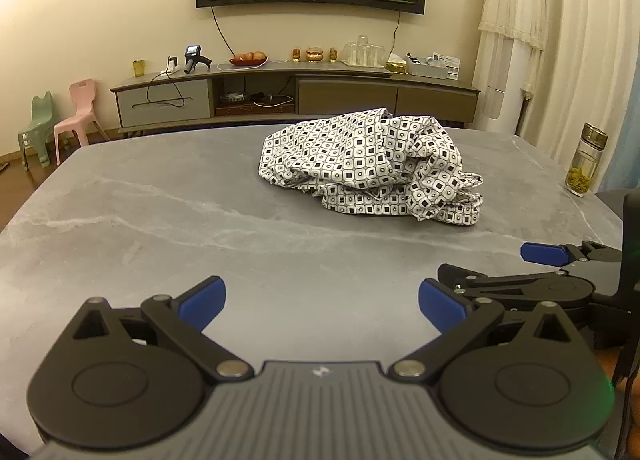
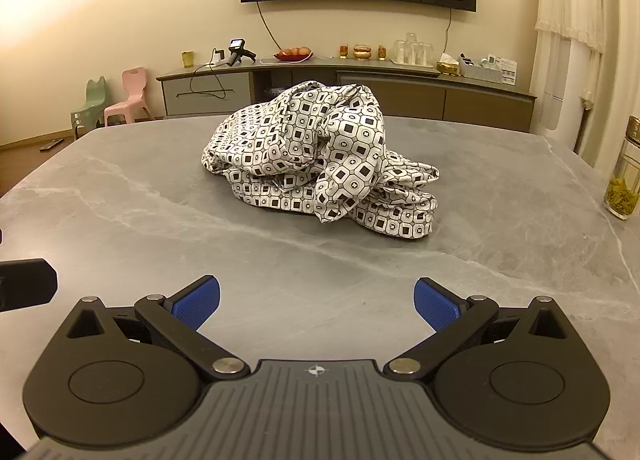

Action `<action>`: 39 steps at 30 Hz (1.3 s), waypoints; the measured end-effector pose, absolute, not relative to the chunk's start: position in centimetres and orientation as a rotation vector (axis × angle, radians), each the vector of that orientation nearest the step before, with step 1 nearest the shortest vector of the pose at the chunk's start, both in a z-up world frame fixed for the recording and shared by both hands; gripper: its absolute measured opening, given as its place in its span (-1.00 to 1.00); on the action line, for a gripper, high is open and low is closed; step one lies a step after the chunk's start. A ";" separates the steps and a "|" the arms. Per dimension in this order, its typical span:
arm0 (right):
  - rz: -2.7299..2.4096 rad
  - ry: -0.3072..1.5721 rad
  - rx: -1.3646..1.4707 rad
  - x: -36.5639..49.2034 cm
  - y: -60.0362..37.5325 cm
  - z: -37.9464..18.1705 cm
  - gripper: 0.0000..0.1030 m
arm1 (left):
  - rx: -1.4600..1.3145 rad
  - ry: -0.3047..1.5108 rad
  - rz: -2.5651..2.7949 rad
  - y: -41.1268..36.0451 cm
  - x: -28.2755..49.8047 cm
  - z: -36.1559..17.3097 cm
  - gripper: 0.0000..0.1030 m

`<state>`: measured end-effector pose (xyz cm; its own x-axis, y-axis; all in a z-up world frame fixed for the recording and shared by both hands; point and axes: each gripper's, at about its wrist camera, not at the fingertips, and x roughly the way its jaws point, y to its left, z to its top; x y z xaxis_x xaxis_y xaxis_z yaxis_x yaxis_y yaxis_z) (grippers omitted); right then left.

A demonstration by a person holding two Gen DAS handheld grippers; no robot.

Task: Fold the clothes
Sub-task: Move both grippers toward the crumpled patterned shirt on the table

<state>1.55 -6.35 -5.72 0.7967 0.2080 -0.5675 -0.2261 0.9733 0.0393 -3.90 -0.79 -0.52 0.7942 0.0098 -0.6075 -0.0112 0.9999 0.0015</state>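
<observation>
— Starting from the largest thing, what is seen?

— A grey marbled table (image 1: 120, 220) is spread across the middle of both views. A black-and-white patterned garment (image 1: 372, 164) is heaped on it, crumpled and unfolded, at centre frame, a little right of centre in the left wrist view.

— And the containers?

— A glass bottle (image 1: 584, 164) with a metal cap is stood at the right edge of the frame on the table, well apart from the garment; yellow-green leaves are settled at its bottom. On the sideboard (image 1: 296, 76) in the upper middle, a red dish (image 1: 248, 59) is filled with round orange fruit, clear glasses (image 1: 362, 50) are stacked on a tray, and a tissue box (image 1: 396, 64) is placed to their right. What the small amber jars hold cannot be told.

— The grippers?

— The left gripper (image 1: 322, 306) is spread wide at the bottom of its frame, nothing held. The right gripper (image 2: 316, 302) is likewise spread wide and empty; it is also seen at the lower right of the left view. Both are kept short of the garment, untouching.
</observation>
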 end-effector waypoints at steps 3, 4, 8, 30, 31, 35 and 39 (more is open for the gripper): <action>0.237 0.605 -0.032 1.4 -6.3 -5.7 0.99 | 0.002 0.653 0.010 -1.1 -4.0 -0.4 1.00; 0.238 0.604 -0.031 1.4 -6.3 -5.6 0.99 | 0.003 0.654 0.009 -1.1 -4.0 -0.4 1.00; 0.240 0.604 -0.029 1.3 -6.4 -5.6 0.99 | 0.010 0.657 0.009 -1.4 -4.0 -0.4 1.00; 0.259 0.600 -0.018 1.3 -6.3 -5.3 0.99 | 0.020 0.672 -0.024 -2.1 -3.9 0.2 0.39; 0.262 0.600 -0.014 1.3 -6.3 -5.3 0.99 | 0.022 0.672 -0.028 -2.1 -3.8 0.4 0.19; 0.274 0.598 0.001 1.5 -6.3 -5.1 0.80 | 0.030 0.666 -0.037 -2.1 -3.2 1.0 -0.66; 0.286 0.623 0.014 2.0 -6.1 -5.4 -0.39 | 0.004 0.673 -0.053 -1.2 -2.1 1.0 -0.99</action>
<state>1.95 -6.07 -5.37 0.7742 0.2681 -0.5734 -0.2596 0.9607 0.0986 -2.13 -1.23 1.00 0.7809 -0.0474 -0.6228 0.0503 0.9987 -0.0129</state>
